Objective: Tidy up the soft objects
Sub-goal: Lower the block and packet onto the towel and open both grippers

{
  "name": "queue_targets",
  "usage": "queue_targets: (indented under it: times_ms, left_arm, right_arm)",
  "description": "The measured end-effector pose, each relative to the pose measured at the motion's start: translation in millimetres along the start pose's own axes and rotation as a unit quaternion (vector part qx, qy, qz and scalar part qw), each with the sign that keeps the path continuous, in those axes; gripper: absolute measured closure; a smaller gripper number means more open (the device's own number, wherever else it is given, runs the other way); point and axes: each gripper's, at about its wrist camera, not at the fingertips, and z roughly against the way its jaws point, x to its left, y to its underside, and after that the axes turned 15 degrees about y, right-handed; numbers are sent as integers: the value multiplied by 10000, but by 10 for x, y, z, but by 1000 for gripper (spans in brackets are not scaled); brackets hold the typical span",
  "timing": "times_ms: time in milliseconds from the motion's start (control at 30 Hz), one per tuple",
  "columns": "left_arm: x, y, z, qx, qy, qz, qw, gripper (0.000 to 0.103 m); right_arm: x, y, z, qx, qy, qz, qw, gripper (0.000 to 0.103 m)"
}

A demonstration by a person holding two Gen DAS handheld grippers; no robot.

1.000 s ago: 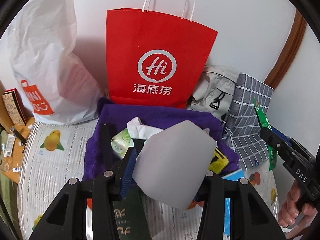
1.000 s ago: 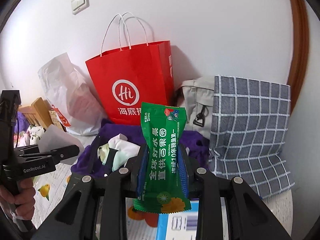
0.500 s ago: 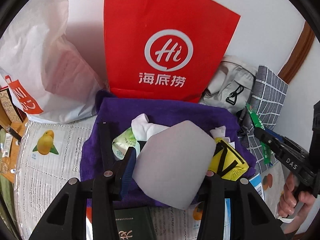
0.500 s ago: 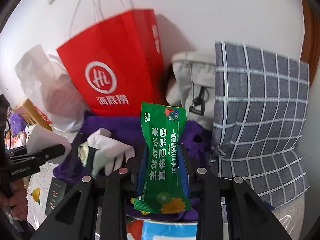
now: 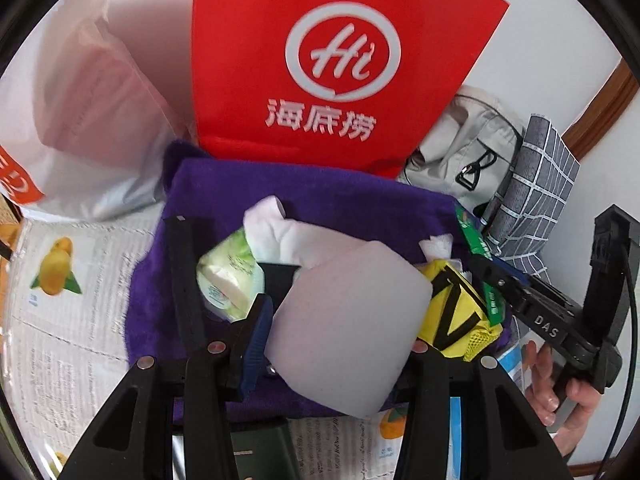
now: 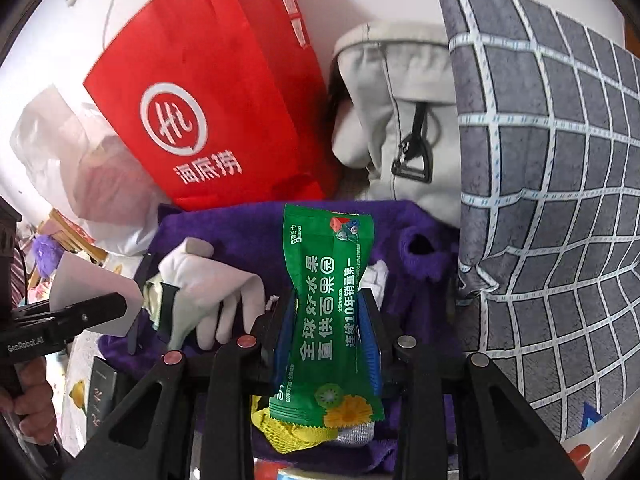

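Left gripper [image 5: 336, 344] clamped on pale grey sheet [image 5: 348, 324]; right gripper [image 6: 328, 336] clamped on green snack packet [image 6: 328, 308]; both brought closer over purple cloth [image 5: 320, 196] than a second ago; white glove [image 6: 212, 292] and yellow pouch [image 5: 456, 316] lying there; release onto pile judged imminent.
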Motion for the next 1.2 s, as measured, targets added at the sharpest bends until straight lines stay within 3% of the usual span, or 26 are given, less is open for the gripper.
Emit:
queue_targets:
  times_ms: [367, 467, 533, 733, 900, 967, 1033, 1200]
  left_arm:
    - [-200, 92, -315, 448, 544, -42, 9975, 58]
    - [-195, 122, -442, 635, 629, 136, 9959, 58]
    - [-154, 123, -499, 689, 642, 271, 9952, 58]
    - [-76, 132, -546, 743, 810, 524, 9926, 58]
    - [-114, 111, -432, 546, 609, 387, 9959, 54]
    - [-125, 93, -397, 482, 552, 307, 9968, 45]
    - [-143, 84, -358, 413, 500, 208, 9977, 42]
    - [-135, 69, -280, 222, 242, 126, 9994, 41]
  right_arm:
    - [123, 53, -83, 144, -120, 218, 9996, 69]
    - [145, 41, -17, 34, -59, 283, 9996, 62]
    - [137, 31, 51, -109, -17, 296, 9995, 53]
    - [123, -7, 221, -353, 25, 275, 9990, 48]
    - [167, -12, 321, -432, 5, 335, 9985, 48]
    - [195, -12, 363, -490, 27, 388, 9980, 48]
    - [217, -6, 386, -524, 22, 410, 9978, 48]
    - [259, 15, 423, -571, 115, 511, 9970, 48]
